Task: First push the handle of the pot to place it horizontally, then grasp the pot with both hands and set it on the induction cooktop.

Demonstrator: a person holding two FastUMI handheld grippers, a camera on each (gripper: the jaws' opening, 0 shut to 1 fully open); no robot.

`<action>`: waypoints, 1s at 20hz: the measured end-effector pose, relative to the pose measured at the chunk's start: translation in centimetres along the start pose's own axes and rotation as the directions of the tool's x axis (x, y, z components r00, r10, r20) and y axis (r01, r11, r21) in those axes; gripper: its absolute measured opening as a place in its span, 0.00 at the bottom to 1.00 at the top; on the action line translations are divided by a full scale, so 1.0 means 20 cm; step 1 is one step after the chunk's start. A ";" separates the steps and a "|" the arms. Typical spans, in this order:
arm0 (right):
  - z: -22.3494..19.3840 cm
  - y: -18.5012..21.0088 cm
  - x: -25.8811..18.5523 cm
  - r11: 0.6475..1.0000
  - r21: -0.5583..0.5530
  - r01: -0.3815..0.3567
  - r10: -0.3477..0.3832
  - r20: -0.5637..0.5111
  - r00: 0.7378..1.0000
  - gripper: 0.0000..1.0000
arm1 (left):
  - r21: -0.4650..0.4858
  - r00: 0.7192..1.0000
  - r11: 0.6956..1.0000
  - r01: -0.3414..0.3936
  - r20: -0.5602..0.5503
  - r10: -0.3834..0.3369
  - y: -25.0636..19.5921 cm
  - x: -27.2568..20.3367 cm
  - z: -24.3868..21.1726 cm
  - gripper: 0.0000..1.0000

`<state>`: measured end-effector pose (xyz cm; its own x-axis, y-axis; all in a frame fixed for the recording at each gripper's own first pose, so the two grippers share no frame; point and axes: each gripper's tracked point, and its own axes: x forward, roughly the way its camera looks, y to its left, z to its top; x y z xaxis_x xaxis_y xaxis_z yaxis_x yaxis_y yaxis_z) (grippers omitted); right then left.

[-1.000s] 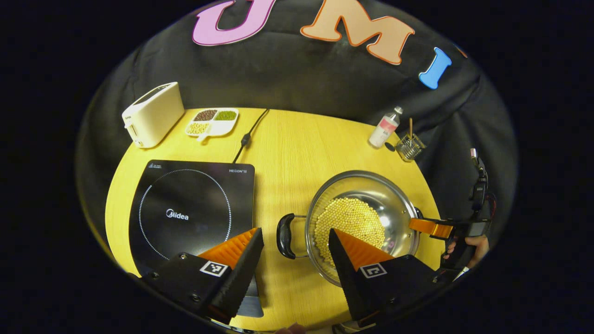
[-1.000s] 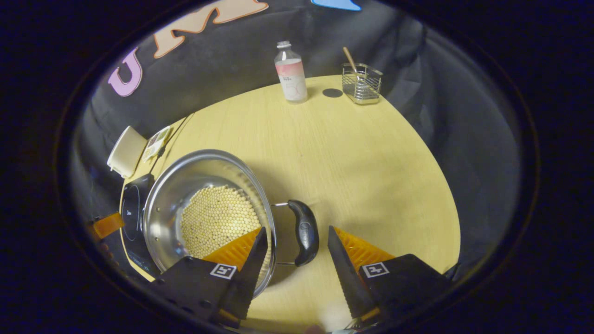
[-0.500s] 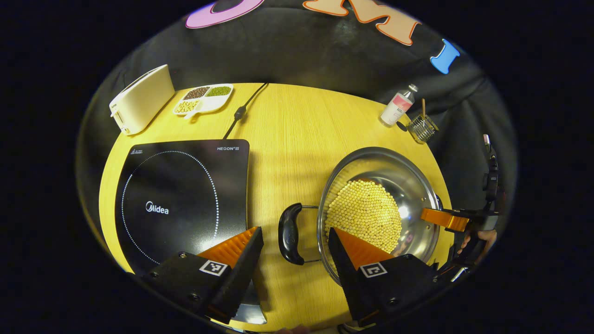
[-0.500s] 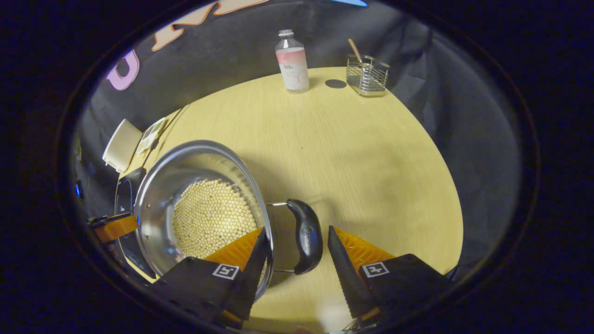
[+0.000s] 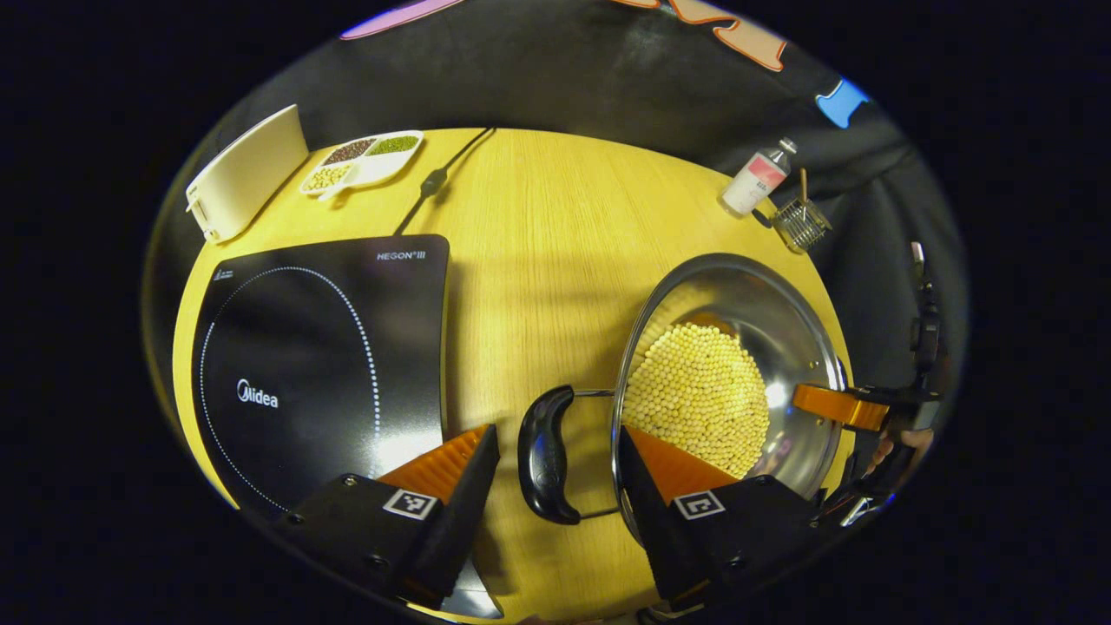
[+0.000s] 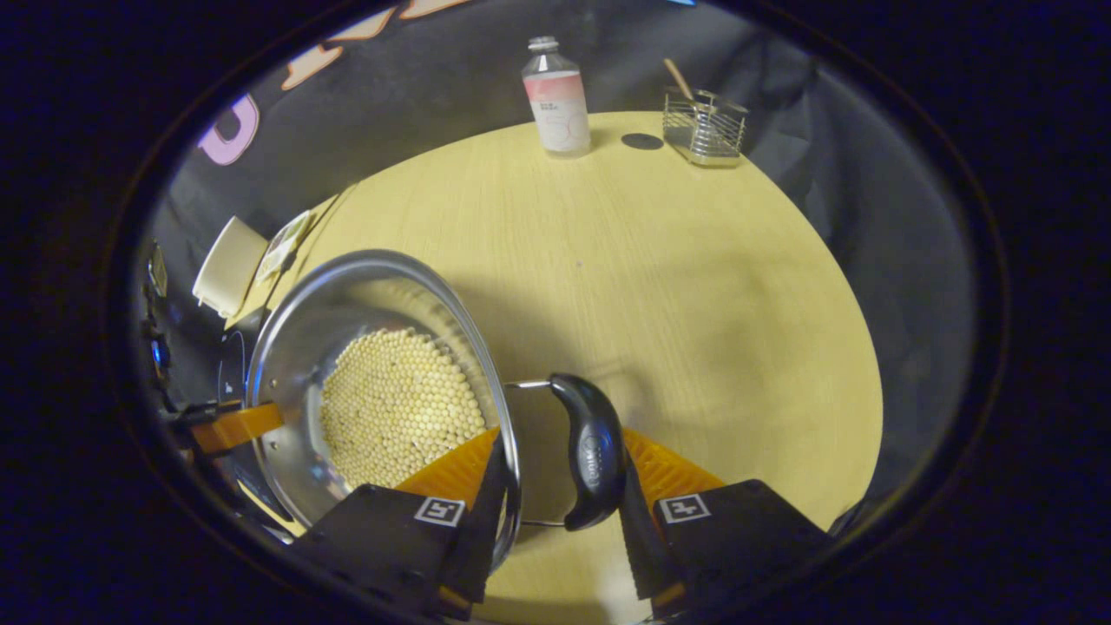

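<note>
1. My left gripper (image 5: pixel 555 473) straddles the pot's left handle (image 5: pixel 543 456), fingers spread, neither pad touching the black grip.
2. My right gripper (image 6: pixel 560 477) brackets the opposite handle (image 6: pixel 594 450); its fingers stand apart, the outer pad against the grip, the inner one at the pot's rim. Whether both press, I cannot tell.
3. The steel pot (image 5: pixel 781 304), its bottom covered in pale beans (image 5: pixel 699 395), sits on the wooden table (image 5: pixel 538 260), handles level.
4. The black induction cooktop (image 5: pixel 312 347) lies bare to the pot's left, apart from it.
5. Farther back stand a white toaster (image 5: pixel 243 169), a divided dish of grains (image 5: pixel 360 158), a bottle (image 6: pixel 556 95) and a wire holder (image 6: pixel 705 128).
</note>
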<state>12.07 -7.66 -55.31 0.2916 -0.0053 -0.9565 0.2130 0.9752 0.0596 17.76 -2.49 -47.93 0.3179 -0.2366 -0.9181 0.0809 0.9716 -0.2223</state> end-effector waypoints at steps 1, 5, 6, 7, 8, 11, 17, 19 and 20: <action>-0.01 0.00 0.01 1.000 -0.001 -0.005 0.005 -0.001 1.000 0.61 | 0.006 1.000 1.000 -0.003 0.008 0.003 0.00 0.02 0.02 0.82; 0.00 0.00 0.02 1.000 0.019 -0.025 0.025 -0.003 1.000 0.67 | -0.039 0.999 0.999 0.035 -0.024 -0.036 -0.05 0.09 -0.03 0.75; -0.01 0.01 0.02 0.999 0.023 -0.030 0.030 -0.001 1.000 0.61 | -0.054 0.999 0.998 0.025 -0.021 -0.026 -0.05 0.10 -0.02 0.72; -0.01 0.01 0.01 0.999 0.024 -0.031 0.031 0.000 1.000 0.52 | -0.040 1.000 0.999 0.009 -0.015 -0.010 -0.04 0.08 -0.02 0.64; 0.00 0.01 0.02 0.999 0.021 -0.034 0.034 0.005 0.999 0.57 | -0.024 1.000 1.000 0.002 -0.015 -0.002 -0.03 0.09 -0.02 0.64; -0.01 0.03 0.01 0.998 0.040 -0.049 0.049 0.004 0.999 0.48 | -0.031 1.000 1.000 0.005 -0.025 -0.006 -0.03 0.09 -0.02 0.63; -0.04 0.07 -0.07 0.996 0.043 -0.082 0.082 0.009 0.997 0.46 | -0.058 1.000 0.998 -0.009 -0.028 0.007 -0.01 -0.01 -0.07 0.60; -0.03 0.08 -0.11 0.995 0.042 -0.090 0.090 0.019 0.996 0.39 | -0.052 1.000 0.999 -0.016 -0.016 0.015 0.01 -0.03 -0.05 0.59; -0.04 0.09 -0.12 0.994 0.042 -0.097 0.096 0.024 0.995 0.40 | -0.050 1.000 0.999 -0.020 -0.009 0.020 0.01 -0.05 -0.05 0.59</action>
<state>11.03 -5.73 -53.11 0.3330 0.0831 -0.9393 0.2232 0.9609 0.1641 16.50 -2.11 -47.27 0.3108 -0.2171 -0.9253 0.0274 0.9752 -0.2195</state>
